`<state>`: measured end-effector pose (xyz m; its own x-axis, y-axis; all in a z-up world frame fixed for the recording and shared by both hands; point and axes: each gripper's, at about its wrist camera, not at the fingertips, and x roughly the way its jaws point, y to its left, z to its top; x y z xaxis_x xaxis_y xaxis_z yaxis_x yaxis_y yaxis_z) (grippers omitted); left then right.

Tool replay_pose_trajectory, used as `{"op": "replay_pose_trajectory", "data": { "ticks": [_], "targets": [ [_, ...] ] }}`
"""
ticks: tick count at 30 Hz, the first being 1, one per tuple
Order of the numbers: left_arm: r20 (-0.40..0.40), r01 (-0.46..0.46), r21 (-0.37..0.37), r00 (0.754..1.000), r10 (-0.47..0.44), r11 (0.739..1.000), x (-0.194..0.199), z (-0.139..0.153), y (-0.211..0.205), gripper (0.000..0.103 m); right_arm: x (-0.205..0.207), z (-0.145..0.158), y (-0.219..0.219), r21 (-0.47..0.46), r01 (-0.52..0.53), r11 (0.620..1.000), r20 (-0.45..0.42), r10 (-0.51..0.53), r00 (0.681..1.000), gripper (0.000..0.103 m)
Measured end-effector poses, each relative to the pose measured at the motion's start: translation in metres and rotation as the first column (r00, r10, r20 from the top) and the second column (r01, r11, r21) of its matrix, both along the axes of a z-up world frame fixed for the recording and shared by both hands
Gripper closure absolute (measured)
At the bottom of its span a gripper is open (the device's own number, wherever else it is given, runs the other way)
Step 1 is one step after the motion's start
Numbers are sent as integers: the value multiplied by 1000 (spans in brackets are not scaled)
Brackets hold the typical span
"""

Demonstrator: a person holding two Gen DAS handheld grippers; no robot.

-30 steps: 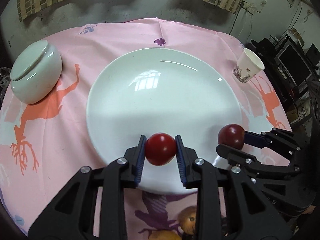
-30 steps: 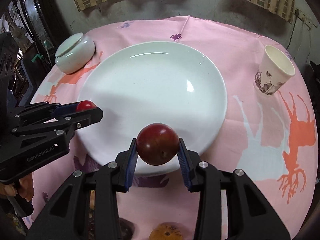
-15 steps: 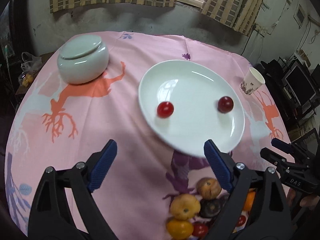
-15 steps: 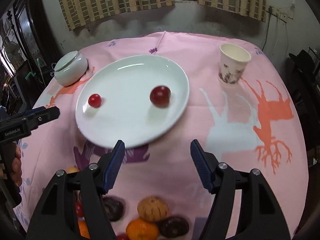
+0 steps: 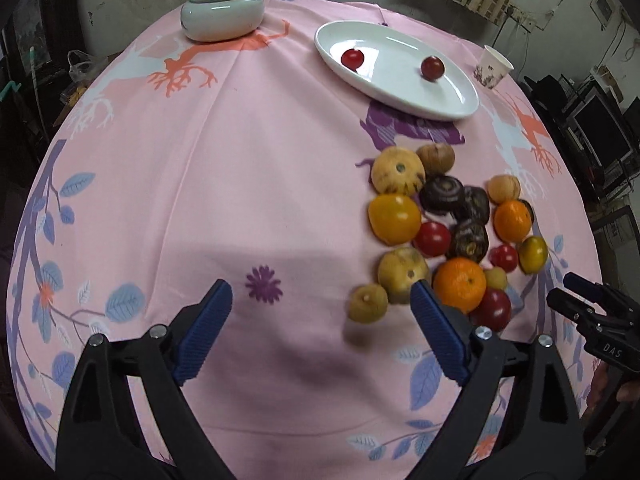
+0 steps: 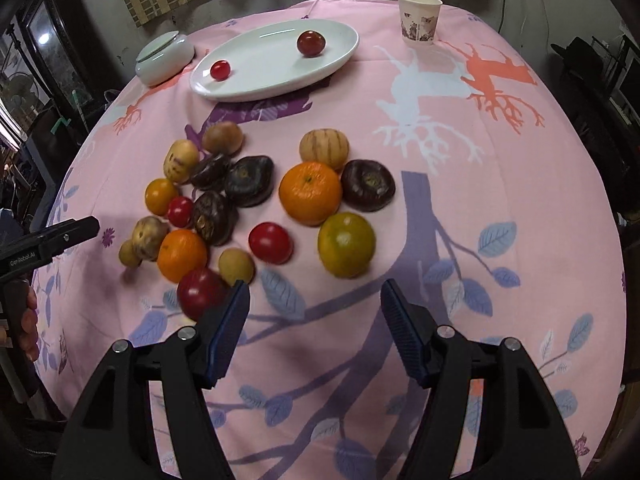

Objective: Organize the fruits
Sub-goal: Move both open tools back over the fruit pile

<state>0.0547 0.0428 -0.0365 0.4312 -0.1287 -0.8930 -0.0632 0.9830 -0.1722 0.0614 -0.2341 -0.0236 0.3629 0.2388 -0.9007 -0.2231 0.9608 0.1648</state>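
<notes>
A white plate (image 5: 400, 84) (image 6: 264, 64) at the far side of the pink cloth holds a small bright red tomato (image 5: 352, 58) (image 6: 220, 70) and a darker red one (image 5: 433, 67) (image 6: 311, 43). Nearer me lies a heap of several loose fruits, among them an orange (image 5: 460, 284) (image 6: 310, 193), dark purple ones, yellow ones and red tomatoes. My left gripper (image 5: 320, 286) hovers over bare cloth left of the heap, its jaws opening with nothing between them. My right gripper (image 6: 315, 286) stands open and empty just in front of the heap.
A lidded pale green jar (image 5: 222, 12) (image 6: 164, 58) stands far left of the plate. A patterned paper cup (image 5: 492, 66) (image 6: 418, 18) stands far right. The round table's cloth drops off on all sides, with dark furniture and screens beyond.
Both grippers let go of their tomatoes onto the plate, opened wide and drew back to the near side of the table, bringing the fruit heap into view.
</notes>
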Motion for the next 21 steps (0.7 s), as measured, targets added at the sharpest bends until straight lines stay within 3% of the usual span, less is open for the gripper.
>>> {"op": "replay_pose_trajectory", "data": {
  "ticks": [7,16,17,19,21],
  "targets": [
    [-15,83,34,996,-82,996,-20,-9,-24,11,-27,2,9,19,-35,999,-20,35,999,35],
    [-18,126,69,992,-125,990,-9,-16,-34,14,-39,4,6,29,-22,999,-23,22,999,35],
    [-21,128,74,992,-127,989,-7,-18,-35,17,-38,3,5,33,-19,999,-29,20,999,35],
    [-37,144,62,989,-142,988,-3,-22,-36,36,-38,1,6,42,-19,999,-39,20,999,35],
    [-48,154,61,987,-151,986,2,-27,-38,48,-38,0,9,47,-26,999,-47,29,998,35]
  ]
}}
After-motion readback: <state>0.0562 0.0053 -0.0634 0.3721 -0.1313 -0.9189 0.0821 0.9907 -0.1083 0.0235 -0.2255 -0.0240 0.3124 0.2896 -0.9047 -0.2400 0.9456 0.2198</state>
